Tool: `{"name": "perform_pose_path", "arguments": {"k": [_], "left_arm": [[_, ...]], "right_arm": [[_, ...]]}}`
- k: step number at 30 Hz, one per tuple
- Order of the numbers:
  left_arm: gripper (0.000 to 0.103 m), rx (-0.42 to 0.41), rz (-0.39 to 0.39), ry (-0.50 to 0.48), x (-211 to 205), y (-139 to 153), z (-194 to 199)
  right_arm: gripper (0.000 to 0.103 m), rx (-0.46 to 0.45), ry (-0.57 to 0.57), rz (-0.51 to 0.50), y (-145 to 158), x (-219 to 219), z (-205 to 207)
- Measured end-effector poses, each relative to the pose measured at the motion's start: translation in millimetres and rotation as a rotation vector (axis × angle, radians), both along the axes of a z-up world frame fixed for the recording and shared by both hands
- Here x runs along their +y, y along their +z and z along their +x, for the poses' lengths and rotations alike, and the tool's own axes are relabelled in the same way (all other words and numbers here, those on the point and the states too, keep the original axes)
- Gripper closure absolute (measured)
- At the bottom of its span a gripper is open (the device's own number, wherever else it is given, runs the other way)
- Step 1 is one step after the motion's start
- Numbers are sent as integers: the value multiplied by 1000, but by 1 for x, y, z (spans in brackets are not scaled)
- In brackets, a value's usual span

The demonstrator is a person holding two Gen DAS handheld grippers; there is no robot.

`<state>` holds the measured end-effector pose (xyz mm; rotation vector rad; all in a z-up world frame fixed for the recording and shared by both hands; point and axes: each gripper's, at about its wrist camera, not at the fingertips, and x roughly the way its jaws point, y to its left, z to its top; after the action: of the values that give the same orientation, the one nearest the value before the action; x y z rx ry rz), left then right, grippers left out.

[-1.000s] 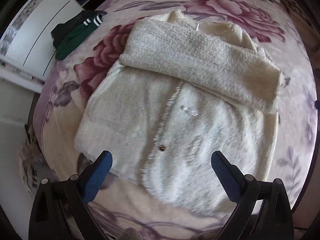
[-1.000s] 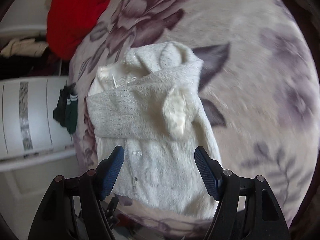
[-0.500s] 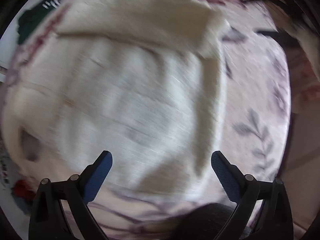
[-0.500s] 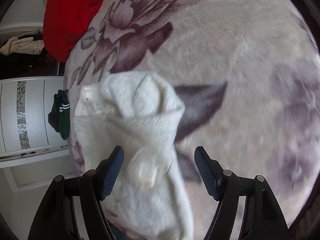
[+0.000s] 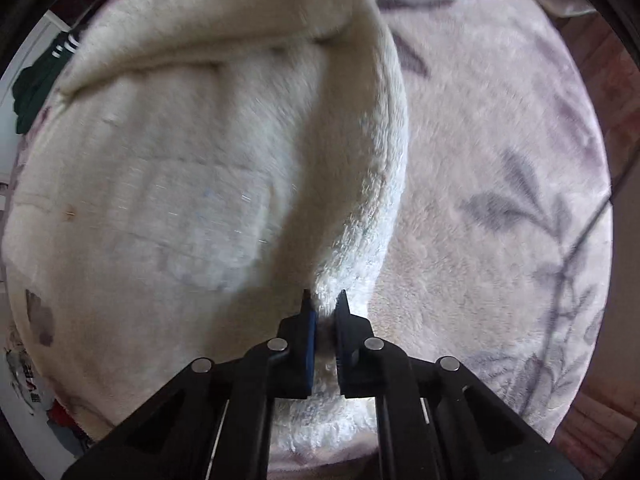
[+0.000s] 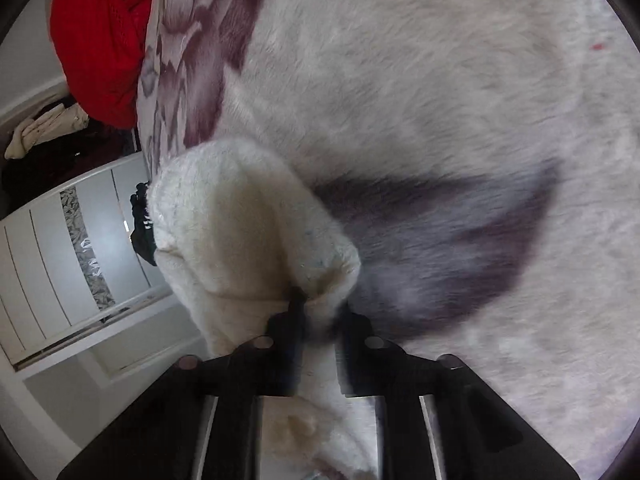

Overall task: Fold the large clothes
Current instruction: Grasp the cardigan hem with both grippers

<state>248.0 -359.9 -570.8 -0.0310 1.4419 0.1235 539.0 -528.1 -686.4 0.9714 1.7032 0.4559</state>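
A cream fluffy cardigan [image 5: 180, 200] lies spread on a floral blanket [image 5: 500, 208], with one sleeve folded across its upper part. My left gripper [image 5: 324, 308] points down at the cardigan's right-hand edge. It is shut on a pinched ridge of the fabric, which rises between the blue pads. In the right wrist view, a bunched fold of the cardigan [image 6: 240, 232] bulges just ahead of my right gripper [image 6: 320, 316]. Its jaws are closing, and cream fabric is squeezed between the dark fingers.
The blanket [image 6: 440, 80] stretches wide to the right of the cardigan. A red garment [image 6: 100, 40] lies at the bed's far end. A dark green and black garment [image 5: 36, 80] sits at the bed's left edge, beside white furniture [image 6: 60, 260].
Both grippers were open above the cardigan. Each has dropped onto the fabric and closed on it, the left at the right-hand edge and the right at the bunched fold.
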Motion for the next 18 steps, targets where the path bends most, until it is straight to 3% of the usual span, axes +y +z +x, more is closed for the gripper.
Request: {"name": "perform_pose_path", "arguments": {"k": [5,11,14,18], "left_arm": [[99,-125,-17,54,35,73,-17],[99,-247,-98,185,124,139,-28],[99,-292,-123,259,183,157,-29],[99,-331,-148,375,255,153,-29]], "right_arm": [[92,-75,16,-37,50,15,-1],[93,-233,122,-81,153,73,9],[93,-304,192,-108,196,120,17],[93,-350,283,-164,235,220,33]]}}
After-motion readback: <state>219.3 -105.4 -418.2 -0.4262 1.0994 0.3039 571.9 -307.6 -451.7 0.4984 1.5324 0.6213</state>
